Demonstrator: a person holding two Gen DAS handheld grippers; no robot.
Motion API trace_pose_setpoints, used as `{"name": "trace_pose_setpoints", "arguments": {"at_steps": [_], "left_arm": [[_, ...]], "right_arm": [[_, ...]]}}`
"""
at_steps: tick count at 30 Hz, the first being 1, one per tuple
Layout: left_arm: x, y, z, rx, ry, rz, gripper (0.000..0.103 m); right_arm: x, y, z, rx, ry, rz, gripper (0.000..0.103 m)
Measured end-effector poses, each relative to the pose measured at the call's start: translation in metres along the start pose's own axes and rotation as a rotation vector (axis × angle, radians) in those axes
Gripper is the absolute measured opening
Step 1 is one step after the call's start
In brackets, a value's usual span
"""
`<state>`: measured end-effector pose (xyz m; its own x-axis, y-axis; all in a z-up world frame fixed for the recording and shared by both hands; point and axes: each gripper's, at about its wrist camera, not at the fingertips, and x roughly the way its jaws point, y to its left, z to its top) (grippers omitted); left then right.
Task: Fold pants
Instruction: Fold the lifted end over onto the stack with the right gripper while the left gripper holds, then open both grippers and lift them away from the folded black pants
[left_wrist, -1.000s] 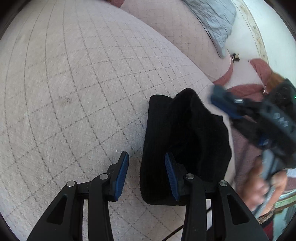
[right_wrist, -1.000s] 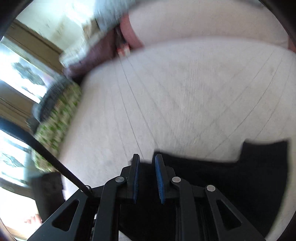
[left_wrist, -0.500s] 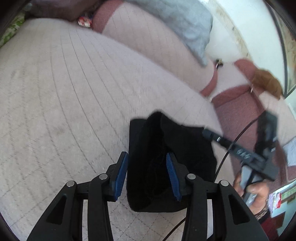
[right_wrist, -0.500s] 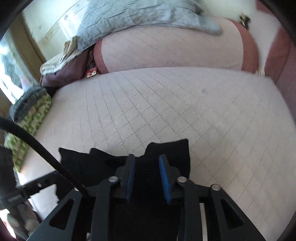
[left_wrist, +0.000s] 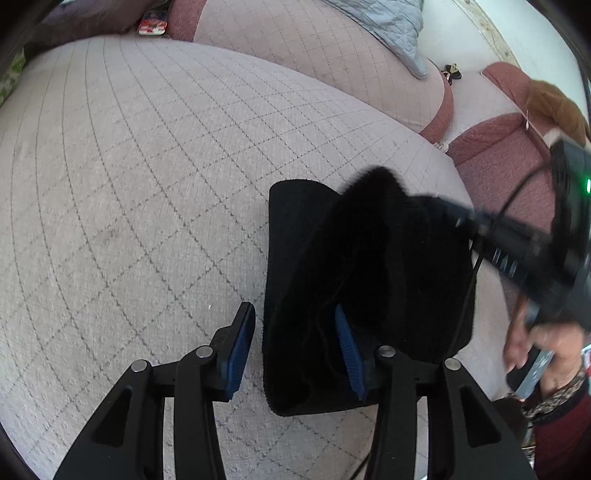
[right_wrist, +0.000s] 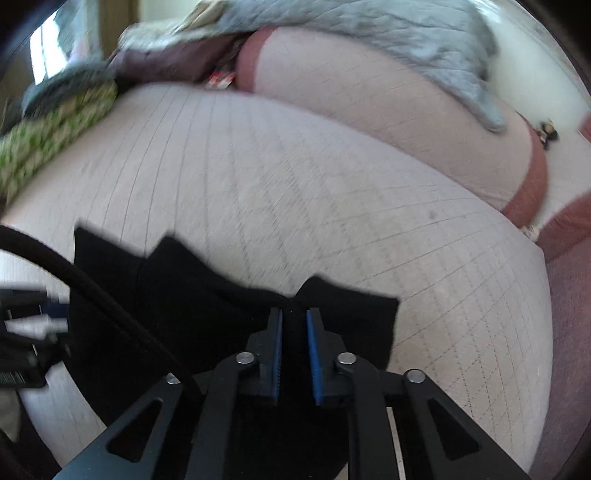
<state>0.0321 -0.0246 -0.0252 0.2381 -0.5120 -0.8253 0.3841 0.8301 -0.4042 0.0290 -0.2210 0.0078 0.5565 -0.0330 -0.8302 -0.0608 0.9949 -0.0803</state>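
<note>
Partly blurred, right gripper (right_wrist: 294, 347) pinches black pants (left_wrist: 354, 280); left gripper (left_wrist: 293, 347) spread.

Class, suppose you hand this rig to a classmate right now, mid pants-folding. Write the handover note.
Left gripper: open, one finger on each side of the near edge of the black pants, not gripping.
Right gripper: nearly shut, with pants fabric between its pads.
Pants: bunched into a partly folded bundle on the quilted cushion, one flap raised.
Done: a rough fold.
Left: lay the raised flap down, flatten and square the bundle.
</note>
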Motion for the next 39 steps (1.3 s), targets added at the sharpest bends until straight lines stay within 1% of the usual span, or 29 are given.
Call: {"name": "trace_pose_setpoints", "arguments": {"at_steps": [2,4,5,6,8,9,10,12,13,14,15,16,17,19,20,21,23,25,26,28,29,31,32,33,34,35,36,38,39], "left_arm": [[0.002,-0.001,0.001,-0.003,-0.001,0.001,0.047],[0.004,-0.002,0.006,-0.021,0.001,-0.008,0.049],[0.003,0.001,0.006,-0.031,0.004,-0.013,0.049],[0.003,0.003,0.007,-0.040,0.007,-0.017,0.049],[0.001,0.009,0.006,-0.056,0.012,-0.022,0.050],[0.001,0.010,0.006,-0.064,0.014,-0.023,0.050],[0.000,0.012,0.006,-0.074,0.015,-0.027,0.050],[-0.005,0.016,0.007,-0.080,0.011,-0.035,0.049],[-0.010,0.018,0.007,-0.079,0.004,-0.031,0.048],[-0.017,0.021,0.009,-0.079,-0.013,-0.026,0.048],[-0.027,0.026,0.011,-0.083,-0.040,-0.027,0.048],[-0.039,0.032,0.014,-0.092,-0.075,-0.028,0.048],[-0.051,0.041,0.017,-0.105,-0.115,-0.017,0.048],[-0.066,0.056,0.020,-0.131,-0.175,0.025,0.048],[-0.072,0.064,0.021,-0.149,-0.197,0.050,0.048],[-0.073,0.070,0.022,-0.164,-0.204,0.058,0.048],[-0.072,0.081,0.023,-0.211,-0.207,0.042,0.048],[-0.067,0.087,0.024,-0.238,-0.194,0.004,0.048],[-0.065,0.087,0.023,-0.239,-0.189,0.000,0.048],[-0.057,0.076,0.028,-0.219,-0.185,0.018,0.048],[-0.056,0.072,0.028,-0.203,-0.184,0.025,0.048],[-0.055,0.065,0.027,-0.178,-0.187,0.032,0.049],[-0.055,0.063,0.027,-0.163,-0.189,0.036,0.049],[-0.055,0.059,0.027,-0.149,-0.189,0.043,0.049],[-0.053,0.054,0.026,-0.133,-0.191,0.057,0.049],[-0.052,0.050,0.025,-0.120,-0.192,0.071,0.049],[-0.051,0.045,0.022,-0.102,-0.195,0.088,0.049],[-0.050,0.031,0.017,-0.053,-0.208,0.142,0.049],[-0.049,0.022,0.014,-0.020,-0.221,0.183,0.049]], "right_arm": [[0.004,-0.004,0.007,0.041,-0.001,-0.003,0.005],[0.009,0.000,0.008,0.051,0.010,-0.023,0.005],[0.012,0.000,0.009,0.070,0.015,-0.024,0.008],[0.013,-0.003,0.011,0.092,0.018,-0.009,0.014],[0.005,-0.013,0.015,0.174,0.002,0.065,0.020],[-0.003,-0.016,0.017,0.202,-0.019,0.088,0.026],[-0.010,-0.018,0.018,0.220,-0.040,0.102,0.027],[-0.031,-0.017,0.022,0.246,-0.086,0.160,0.027],[-0.038,-0.013,0.023,0.253,-0.085,0.233,0.027],[-0.039,-0.008,0.023,0.253,-0.072,0.293,0.027],[-0.038,0.000,0.023,0.249,-0.048,0.357,0.022],[-0.033,0.009,0.023,0.234,-0.019,0.389,0.019],[-0.027,0.017,0.023,0.220,0.001,0.400,0.015],[-0.010,0.034,0.023,0.193,0.033,0.396,0.015],[0.005,0.042,0.024,0.199,0.057,0.409,0.016],[0.016,0.047,0.025,0.211,0.072,0.408,0.017],[0.039,0.054,0.027,0.237,0.099,0.378,0.017],[0.057,0.057,0.028,0.294,0.104,0.373,0.017],[0.060,0.056,0.029,0.316,0.104,0.365,0.017],[0.060,0.055,0.031,0.318,0.106,0.356,0.017],[0.055,0.053,0.032,0.312,0.096,0.356,0.017],[0.030,0.044,0.031,0.330,0.018,0.372,0.017],[0.013,0.037,0.028,0.343,-0.031,0.378,0.020],[-0.005,0.028,0.022,0.349,-0.068,0.375,0.029],[-0.017,0.024,0.017,0.353,-0.092,0.370,0.035],[-0.034,0.015,0.007,0.362,-0.127,0.359,0.045],[-0.049,0.006,-0.005,0.371,-0.157,0.346,0.053],[-0.074,-0.011,-0.039,0.386,-0.190,0.312,0.059],[-0.080,-0.015,-0.051,0.387,-0.192,0.294,0.059]]}}
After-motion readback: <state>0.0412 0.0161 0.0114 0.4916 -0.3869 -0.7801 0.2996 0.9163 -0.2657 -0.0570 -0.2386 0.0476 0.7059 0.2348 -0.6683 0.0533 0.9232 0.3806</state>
